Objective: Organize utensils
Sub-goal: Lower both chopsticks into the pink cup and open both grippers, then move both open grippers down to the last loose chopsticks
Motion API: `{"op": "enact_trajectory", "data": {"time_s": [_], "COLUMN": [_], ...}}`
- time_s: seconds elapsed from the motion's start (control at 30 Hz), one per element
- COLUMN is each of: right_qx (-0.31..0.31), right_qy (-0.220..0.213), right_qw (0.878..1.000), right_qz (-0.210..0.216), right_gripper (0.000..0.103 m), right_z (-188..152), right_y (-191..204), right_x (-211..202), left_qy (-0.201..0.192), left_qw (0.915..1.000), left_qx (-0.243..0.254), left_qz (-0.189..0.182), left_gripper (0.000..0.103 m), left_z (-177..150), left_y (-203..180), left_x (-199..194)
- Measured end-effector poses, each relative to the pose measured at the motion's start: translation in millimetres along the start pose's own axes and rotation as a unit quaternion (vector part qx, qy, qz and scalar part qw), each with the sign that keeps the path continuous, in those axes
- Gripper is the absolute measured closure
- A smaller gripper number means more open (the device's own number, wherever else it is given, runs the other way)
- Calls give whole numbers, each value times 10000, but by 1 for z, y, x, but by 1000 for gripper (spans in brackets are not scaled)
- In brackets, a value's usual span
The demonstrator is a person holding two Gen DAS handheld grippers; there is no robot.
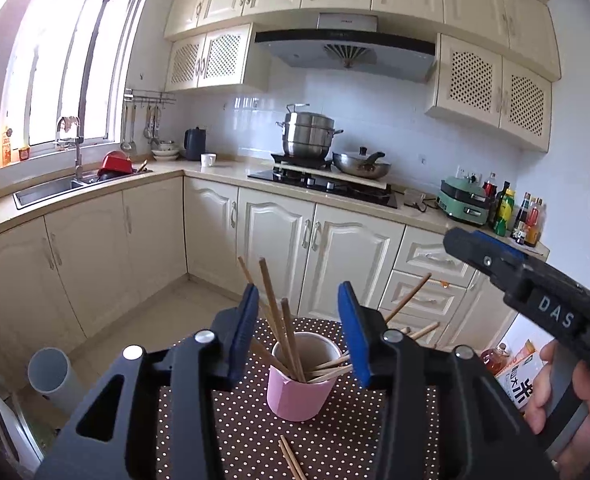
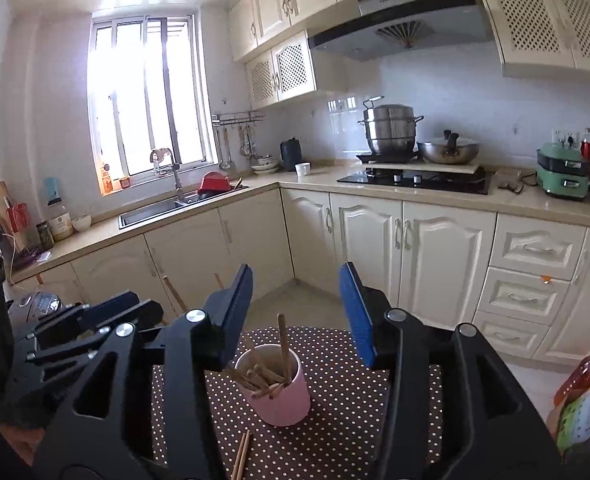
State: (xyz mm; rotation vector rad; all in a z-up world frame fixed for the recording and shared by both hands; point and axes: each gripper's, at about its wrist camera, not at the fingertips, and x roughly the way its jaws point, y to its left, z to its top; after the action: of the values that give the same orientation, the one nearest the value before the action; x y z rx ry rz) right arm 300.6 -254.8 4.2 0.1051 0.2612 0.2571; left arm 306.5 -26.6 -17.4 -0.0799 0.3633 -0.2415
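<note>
Blue-padded fingers (image 1: 247, 328) of both the left gripper (image 1: 299, 320) and right gripper (image 2: 297, 312) stand apart, empty, with the pink cylindrical cup (image 1: 299, 392) of wooden chopsticks (image 1: 283, 332) just ahead, below them.

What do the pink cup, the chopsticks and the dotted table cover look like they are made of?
Pink cup: probably ceramic or plastic, smooth matte wall and pale inside; I cannot tell which.
Chopsticks: likely wood or bamboo, plain tan and unvarnished-looking.
Table cover: brown with white dots, lying flat; cloth or wipeable vinyl, the look leaves it open.
</note>
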Motion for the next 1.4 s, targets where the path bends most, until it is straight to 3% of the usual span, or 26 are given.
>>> {"op": "enact_trajectory", "data": {"time_s": [0.17,0.5,0.63,0.93,1.1,1.23,1.4], "right_qx": [-113,-290,-307,-180,-215,-162,74], "right_qy": [-192,-320,-279,-74,137,588,1068], "right_qw": [9997,9989,9989,9994,9990,9976,9941], "right_qz": [-98,-190,-212,-294,-379,-326,-188], "right_gripper": [58,56,50,49,47,47,47], "right_z": [-6,-28,-41,-70,-94,-123,-152], "right_y": [6,19,21,13,9,10,8], "right_x": [-25,-63,-73,-82,-78,-58,-37], "left_qy": [-184,-443,-431,-173,264,729,1608], "left_qw": [9998,9986,9986,9997,9993,9971,9867], "left_qx": [32,71,85,95,155,72,-176], "left_qz": [59,275,300,132,215,209,154], "left_gripper": [57,42,34,34,34,34,34], "left_z": [-1,-13,-23,-54,-82,-105,-143], "left_y": [-5,-12,-15,-10,2,11,19], "left_x": [-22,-64,-74,-87,-77,-55,-11]}}
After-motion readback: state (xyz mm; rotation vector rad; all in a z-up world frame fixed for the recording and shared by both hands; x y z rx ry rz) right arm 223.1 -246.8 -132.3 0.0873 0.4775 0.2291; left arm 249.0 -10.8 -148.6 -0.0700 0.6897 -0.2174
